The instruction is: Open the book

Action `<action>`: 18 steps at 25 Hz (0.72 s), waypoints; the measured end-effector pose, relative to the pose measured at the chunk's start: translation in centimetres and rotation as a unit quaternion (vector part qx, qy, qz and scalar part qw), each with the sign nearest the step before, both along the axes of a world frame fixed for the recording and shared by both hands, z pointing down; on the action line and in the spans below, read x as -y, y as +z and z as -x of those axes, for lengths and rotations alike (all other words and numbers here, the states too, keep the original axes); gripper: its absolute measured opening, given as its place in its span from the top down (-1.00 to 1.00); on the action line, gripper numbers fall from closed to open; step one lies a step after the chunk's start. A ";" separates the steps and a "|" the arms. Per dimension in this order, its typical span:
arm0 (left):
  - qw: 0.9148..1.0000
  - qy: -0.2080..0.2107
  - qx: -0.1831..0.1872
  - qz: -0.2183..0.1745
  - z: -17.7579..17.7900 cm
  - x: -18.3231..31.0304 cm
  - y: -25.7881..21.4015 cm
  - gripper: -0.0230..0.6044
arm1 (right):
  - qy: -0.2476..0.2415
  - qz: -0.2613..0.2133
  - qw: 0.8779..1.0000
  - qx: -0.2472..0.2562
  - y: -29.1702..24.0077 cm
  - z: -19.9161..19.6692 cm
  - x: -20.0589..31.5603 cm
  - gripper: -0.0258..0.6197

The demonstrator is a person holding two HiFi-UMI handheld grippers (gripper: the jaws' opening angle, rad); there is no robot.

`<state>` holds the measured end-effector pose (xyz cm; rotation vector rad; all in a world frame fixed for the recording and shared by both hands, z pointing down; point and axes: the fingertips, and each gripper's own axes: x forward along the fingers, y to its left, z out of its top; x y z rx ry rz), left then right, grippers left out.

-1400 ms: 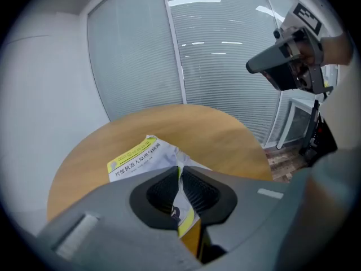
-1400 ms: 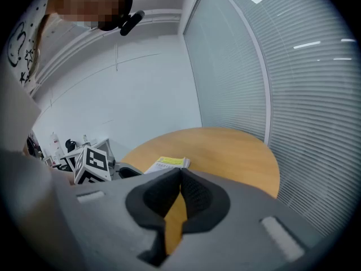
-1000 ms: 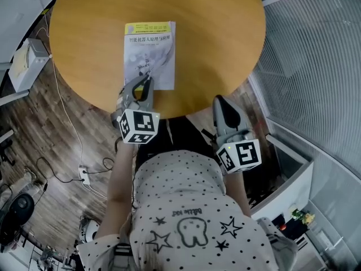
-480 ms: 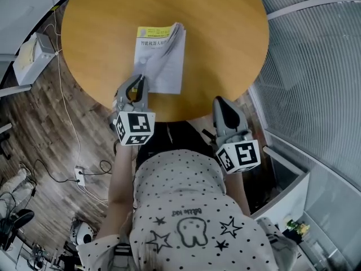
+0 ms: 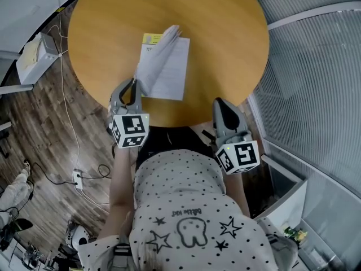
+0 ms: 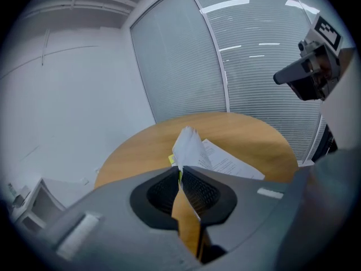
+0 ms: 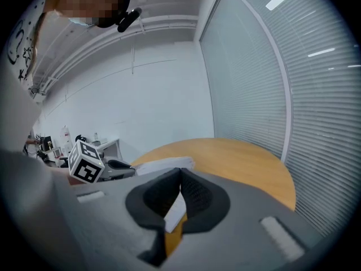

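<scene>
**One book, two grippers, one round bench**

We count just one book point(image 5: 169, 77), sitting on the near half of the single round wooden bench point(image 5: 225, 33), plus two grippers. The left gripper point(image 5: 133, 88) slants downward over the bench's near edge. It's pinching the lower corner of the cover point(image 5: 159, 54), which is lifted off the rest of the book and stands tilted. The right gripper point(image 5: 224, 107) hovers at the near edge, off to the book's right and apart from it, with its jaws pressed together on nothing. We've got dark wood floor point(image 5: 45, 123) to the left and ribbed blinds point(image 5: 316, 66) curving round on the right.
</scene>
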<state>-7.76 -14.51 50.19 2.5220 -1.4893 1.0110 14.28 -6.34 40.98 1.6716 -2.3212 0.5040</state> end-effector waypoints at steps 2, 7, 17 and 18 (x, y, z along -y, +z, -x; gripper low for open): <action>1.000 -0.009 0.002 -0.001 0.4 0.2 -0.1 0.82 | -0.003 -0.002 1.000 0.000 -0.1 0.0 0.3 0.91; 1.000 -0.030 0.003 -0.002 1.9 0.2 -0.4 0.82 | -0.007 -0.006 1.000 0.001 -0.6 0.3 0.6 0.91; 0.998 -0.069 0.004 -0.001 4.6 0.7 0.0 0.82 | -0.020 -0.009 1.000 -0.004 -0.7 1.1 1.7 0.91; 0.997 -0.073 0.004 -0.001 5.0 0.8 0.0 0.82 | -0.021 -0.008 1.000 -0.005 -0.7 1.2 1.8 0.91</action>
